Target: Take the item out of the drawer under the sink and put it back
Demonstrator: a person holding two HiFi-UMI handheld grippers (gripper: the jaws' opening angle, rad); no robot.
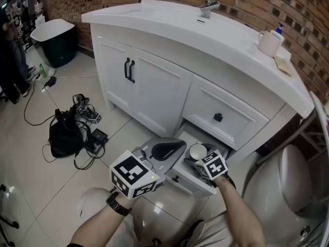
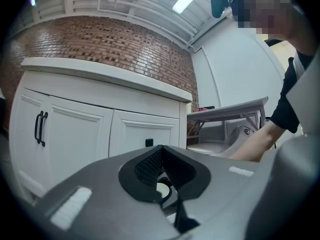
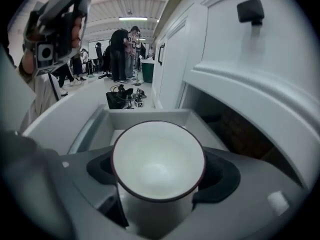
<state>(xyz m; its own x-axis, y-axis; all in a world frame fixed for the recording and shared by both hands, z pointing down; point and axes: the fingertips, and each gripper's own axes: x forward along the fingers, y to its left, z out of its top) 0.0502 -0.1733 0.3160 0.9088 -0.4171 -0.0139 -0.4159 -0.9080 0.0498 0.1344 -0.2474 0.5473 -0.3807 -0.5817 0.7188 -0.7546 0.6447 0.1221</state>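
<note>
At open drawer (image 3: 145, 116), right tool (image 3: 157, 196) clasping cup (image 3: 158, 159)

cup (image 3: 158, 161): white, dark rim | upright | over open drawer (image 3: 145, 118)

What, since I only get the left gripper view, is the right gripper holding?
Observer: The right gripper is shut on a white cup with a dark rim.
Operator: Is it out of the drawer?
Observer: It is over the open lower drawer; whether it rests there, I cannot tell.
Operator: Any other cup about?
Observer: Yes, a white mug stands on the countertop, right of the tap.
</note>
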